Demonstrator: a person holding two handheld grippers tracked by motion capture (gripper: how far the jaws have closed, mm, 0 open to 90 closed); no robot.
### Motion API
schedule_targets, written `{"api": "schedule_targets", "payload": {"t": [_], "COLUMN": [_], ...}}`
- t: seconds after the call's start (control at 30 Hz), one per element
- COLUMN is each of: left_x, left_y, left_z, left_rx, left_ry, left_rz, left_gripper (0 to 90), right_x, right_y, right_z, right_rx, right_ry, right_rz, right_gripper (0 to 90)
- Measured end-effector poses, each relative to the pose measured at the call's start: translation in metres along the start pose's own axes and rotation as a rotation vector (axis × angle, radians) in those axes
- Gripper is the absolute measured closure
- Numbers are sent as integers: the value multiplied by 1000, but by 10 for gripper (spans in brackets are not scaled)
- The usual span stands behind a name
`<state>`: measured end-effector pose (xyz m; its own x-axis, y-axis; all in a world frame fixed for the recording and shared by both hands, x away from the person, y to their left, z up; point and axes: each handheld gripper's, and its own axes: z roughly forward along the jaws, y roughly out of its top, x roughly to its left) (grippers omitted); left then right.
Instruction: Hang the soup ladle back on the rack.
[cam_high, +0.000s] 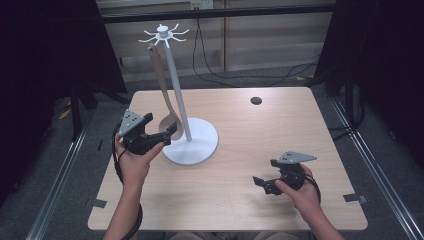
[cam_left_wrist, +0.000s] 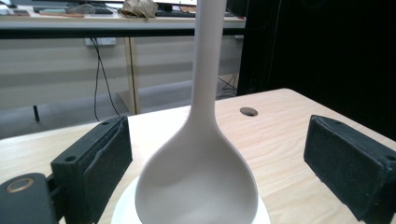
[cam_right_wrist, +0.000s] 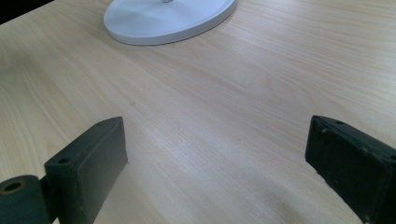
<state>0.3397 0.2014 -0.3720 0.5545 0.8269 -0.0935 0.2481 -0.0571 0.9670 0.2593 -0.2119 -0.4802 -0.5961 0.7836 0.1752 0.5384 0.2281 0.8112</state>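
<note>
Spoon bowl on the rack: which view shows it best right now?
The left gripper view: the spoon bowl sits close up between the open left tool. The high view shows it small, beside that tool. The right gripper view shows the rack's base.

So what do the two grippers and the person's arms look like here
Both the left gripper and right gripper are black, with blocky rectangular padded jaws and a grey three-cornered plate with small holes on top. A black cable trails from each along the forearm. The forearms are bare, with no sleeves in view.
</note>
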Motion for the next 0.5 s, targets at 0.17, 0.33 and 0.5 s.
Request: {"api": "schedule_targets", "payload": {"t": [0.17, 0.33, 0.5], "left_x": [0, 0, 1], "left_y": [-12, -25, -32], "left_z": [-2, -3, -3], "left_rx": [14, 26, 44], "left_ry": [-7, -6, -9], "left_rz": [-8, -20, -22], "left_gripper": [75, 74, 74], "right_x": [0, 0, 1], "right_y": [0, 0, 0], "right_z": [0, 1, 1], "right_rx": [-1, 0, 1], "right_ry": [0, 2, 2], "right_rz": [-6, -9, -9], "right_gripper": [51, 51, 51]}}
